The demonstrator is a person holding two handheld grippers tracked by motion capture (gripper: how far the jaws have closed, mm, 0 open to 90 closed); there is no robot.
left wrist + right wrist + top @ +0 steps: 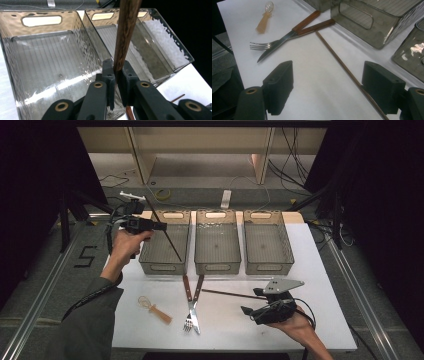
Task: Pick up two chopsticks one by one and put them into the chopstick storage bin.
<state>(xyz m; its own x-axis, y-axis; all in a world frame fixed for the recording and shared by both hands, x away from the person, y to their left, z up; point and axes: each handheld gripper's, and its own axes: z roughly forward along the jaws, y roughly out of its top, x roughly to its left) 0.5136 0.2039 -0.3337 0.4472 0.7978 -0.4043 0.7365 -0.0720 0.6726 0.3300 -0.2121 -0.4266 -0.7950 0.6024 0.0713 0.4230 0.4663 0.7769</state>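
Item 1: left gripper (161,226), held over the left-hand bin (165,242), jaws pinched tight on a dark wooden chopstick (165,231); in left gripper view the stick (124,37) rises steeply from betw. the pads, above the bin interior (50,62). In high view the stick slants across that bin, lower end toward the bin's front right. Item 2: right gripper (248,312), resting low on the white table top (320,270) at front right, jaws wide apart, nothing betw. them (327,86). Item 3: second chopstick (227,293), lying flat on table, one end just by the right gripper; in right gripper view (342,67) it runs close beside one pad, contact not clear. Item 4: three smoky clear bins in a row at rear, middle bin (217,242), right-hand bin (267,242). Item 5: fork (189,315) and knife (195,310), wood handles, crossed, table centre, in front of middle bin. Item 6: small amber spoon-like utensil (154,309), left of fork.
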